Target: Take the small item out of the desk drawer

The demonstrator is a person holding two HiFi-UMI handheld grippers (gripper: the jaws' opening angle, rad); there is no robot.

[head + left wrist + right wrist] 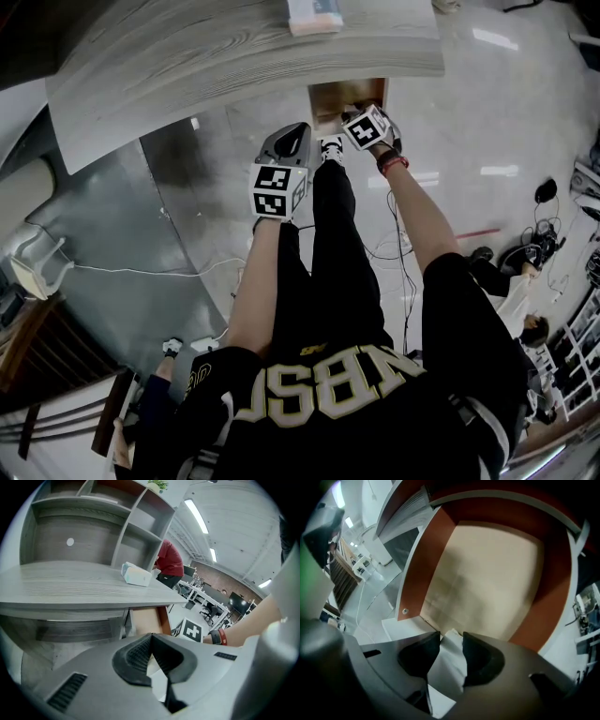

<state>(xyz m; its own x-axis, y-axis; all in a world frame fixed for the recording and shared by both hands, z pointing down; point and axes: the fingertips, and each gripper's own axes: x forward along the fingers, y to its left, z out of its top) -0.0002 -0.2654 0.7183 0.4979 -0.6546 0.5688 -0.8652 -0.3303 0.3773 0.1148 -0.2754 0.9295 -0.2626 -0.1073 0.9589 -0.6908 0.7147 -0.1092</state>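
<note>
We see a grey wood-grain desk (pixel 187 66) filling the space ahead of and above the left gripper (pixel 151 635). A shelf unit (pixel 136 522) in the same grey stands on the desk, higher still and further from that tool.

Under the desk top, straight ahead of the left gripper's tips, a drawer (pixel 417 569) is pulled open. It has reddish-brown walls and a pale wooden bottom. The left gripper hangs in front of the drawer. Its two dark ribbed pads meet at the tips, with nothing between them.

The right gripper (pixel 451 635) sits to the left gripper's right and a little further forward. It points steeply down into the open drawer, and the drawer bottom spreads out beyond its tips. Its jaws stand wide apart.

A pale tissue box (pixel 137 575) rests on the desk top, above and beyond the left gripper's closed tips.

A small white item (pixel 449 663) sits in the gap between the right gripper's parted jaws, at the near edge of the drawer. One corner pokes just past the tips. We cannot tell whether the pads touch it.
</note>
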